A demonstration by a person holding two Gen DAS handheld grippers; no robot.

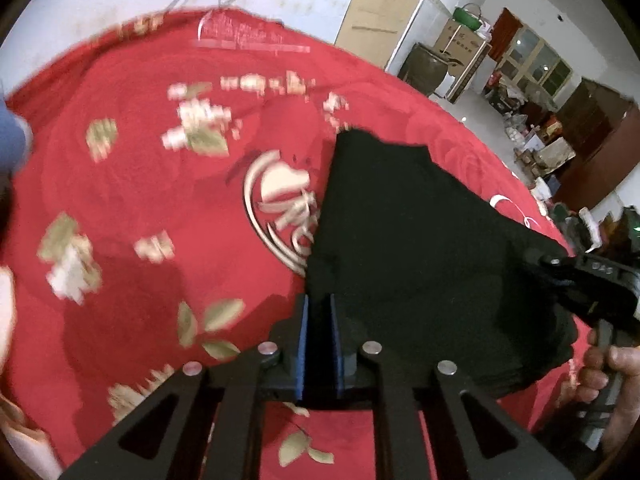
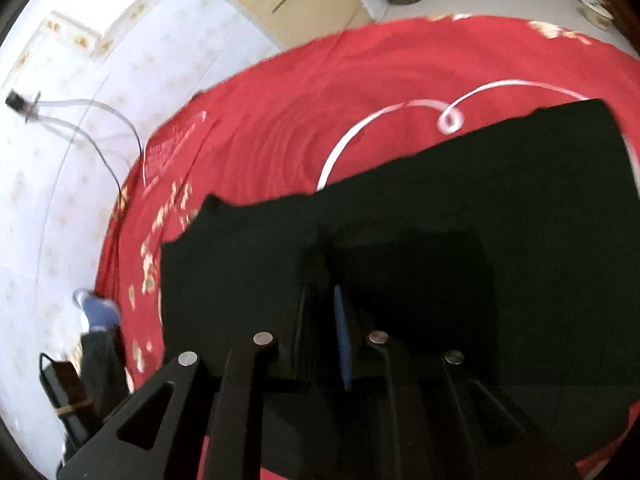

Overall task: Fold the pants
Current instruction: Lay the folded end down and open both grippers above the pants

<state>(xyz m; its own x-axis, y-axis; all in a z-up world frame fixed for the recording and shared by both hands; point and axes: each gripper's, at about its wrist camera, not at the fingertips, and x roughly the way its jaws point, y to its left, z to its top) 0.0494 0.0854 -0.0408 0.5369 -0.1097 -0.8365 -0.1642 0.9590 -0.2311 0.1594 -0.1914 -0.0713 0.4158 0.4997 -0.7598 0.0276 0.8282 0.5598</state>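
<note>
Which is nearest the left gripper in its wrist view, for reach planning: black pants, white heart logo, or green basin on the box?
1. Black pants, clamped in the left gripper.
2. White heart logo, ahead-left on the red bedspread.
3. Green basin, far upper right.

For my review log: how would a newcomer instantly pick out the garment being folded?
Find the red floral bedspread covering the bed. On its right side lies the black fabric pants, pinched by the left gripper and right gripper. It is the only plain black, unpatterned cloth there.

You are seeing motion blur smearing the red bedspread (image 1: 132,200), fisheye bending the edges, and the black pants (image 2: 400,220) losing all detail.
</note>
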